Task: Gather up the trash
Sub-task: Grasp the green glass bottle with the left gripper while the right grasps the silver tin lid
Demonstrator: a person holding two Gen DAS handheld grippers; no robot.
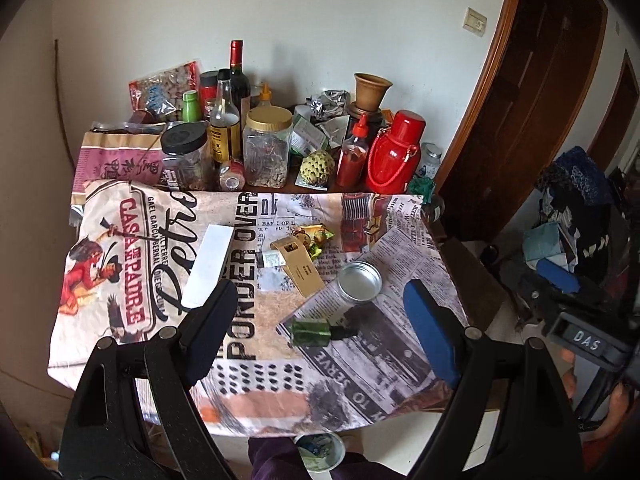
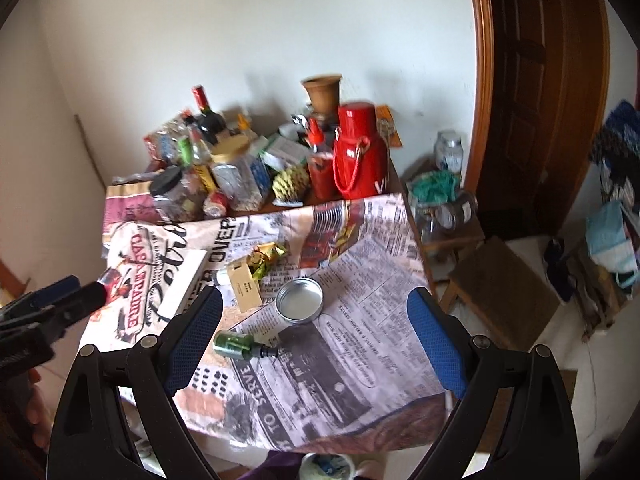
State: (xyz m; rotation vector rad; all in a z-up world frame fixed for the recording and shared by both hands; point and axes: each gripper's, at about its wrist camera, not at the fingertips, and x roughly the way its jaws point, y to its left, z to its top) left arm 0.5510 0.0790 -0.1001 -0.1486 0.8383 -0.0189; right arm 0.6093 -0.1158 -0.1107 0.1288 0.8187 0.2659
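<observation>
Hovering over the cloth-covered desk (image 1: 120, 352), left gripper (image 1: 320, 312) fingers wide apart and empty, white box (image 1: 208, 266) beside its left finger, green bottle (image 1: 312, 332) between, right gripper (image 2: 316, 340) likewise spread, holding nothing, bottle near its left finger.

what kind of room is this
Probably a lived-in home, a dining or kitchen corner: a table under a newspaper-print cloth, pantry jars and a wine bottle crowded against the wall, and a wooden door beside it.
</observation>
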